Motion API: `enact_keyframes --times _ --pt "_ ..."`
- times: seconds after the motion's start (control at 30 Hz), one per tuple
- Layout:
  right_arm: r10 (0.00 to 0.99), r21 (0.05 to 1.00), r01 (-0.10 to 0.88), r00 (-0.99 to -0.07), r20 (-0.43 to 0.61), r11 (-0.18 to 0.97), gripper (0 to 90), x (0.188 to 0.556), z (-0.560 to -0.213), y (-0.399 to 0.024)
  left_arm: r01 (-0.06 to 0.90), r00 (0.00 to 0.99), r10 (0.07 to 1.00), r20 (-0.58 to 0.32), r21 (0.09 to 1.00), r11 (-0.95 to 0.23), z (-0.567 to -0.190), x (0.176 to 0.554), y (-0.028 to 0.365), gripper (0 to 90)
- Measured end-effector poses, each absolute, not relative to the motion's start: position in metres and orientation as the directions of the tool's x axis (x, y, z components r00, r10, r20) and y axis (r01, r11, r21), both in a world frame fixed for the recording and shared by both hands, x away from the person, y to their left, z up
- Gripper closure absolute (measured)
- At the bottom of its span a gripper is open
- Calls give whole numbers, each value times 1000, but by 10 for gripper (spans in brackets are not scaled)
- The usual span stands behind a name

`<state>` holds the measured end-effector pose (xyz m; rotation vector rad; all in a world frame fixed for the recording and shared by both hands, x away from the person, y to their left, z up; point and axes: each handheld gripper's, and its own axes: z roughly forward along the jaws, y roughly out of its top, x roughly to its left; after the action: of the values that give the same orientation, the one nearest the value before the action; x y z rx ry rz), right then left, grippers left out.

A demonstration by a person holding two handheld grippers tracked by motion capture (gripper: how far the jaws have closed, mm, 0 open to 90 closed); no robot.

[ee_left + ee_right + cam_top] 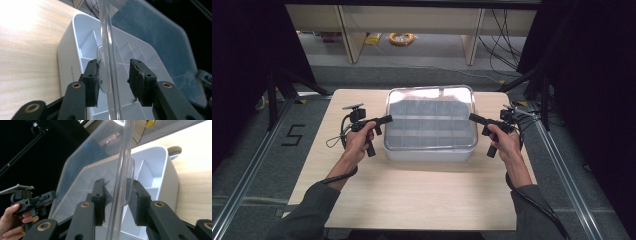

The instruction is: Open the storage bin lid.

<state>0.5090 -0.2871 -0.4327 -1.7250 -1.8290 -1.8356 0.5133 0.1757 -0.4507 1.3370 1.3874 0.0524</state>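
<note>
The desk (422, 195) carries a white box (430, 153) with divided compartments at its centre, covered by a clear lid (430, 117). The lid seems to be lifted a little off the box, held at both short ends so that it comes away level.

The left gripper (384, 120) reaches in from nine o'clock, the right gripper (473, 118) from three o'clock. In the left gripper view its fingers (93, 86) stand narrowed around the lid's edge, one pad against the small tab, the other with a gap. In the right gripper view the fingers (136, 203) pinch the matching tab.

The compartments look empty, though glare on the lid hides the far ones.
</note>
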Motion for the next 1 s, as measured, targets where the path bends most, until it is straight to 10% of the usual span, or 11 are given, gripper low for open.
enact_keyframes --times 1.0 --pt "592 747 593 -499 633 -299 731 471 -390 -292 541 377 700 -606 758 365 -401 473 178 647"
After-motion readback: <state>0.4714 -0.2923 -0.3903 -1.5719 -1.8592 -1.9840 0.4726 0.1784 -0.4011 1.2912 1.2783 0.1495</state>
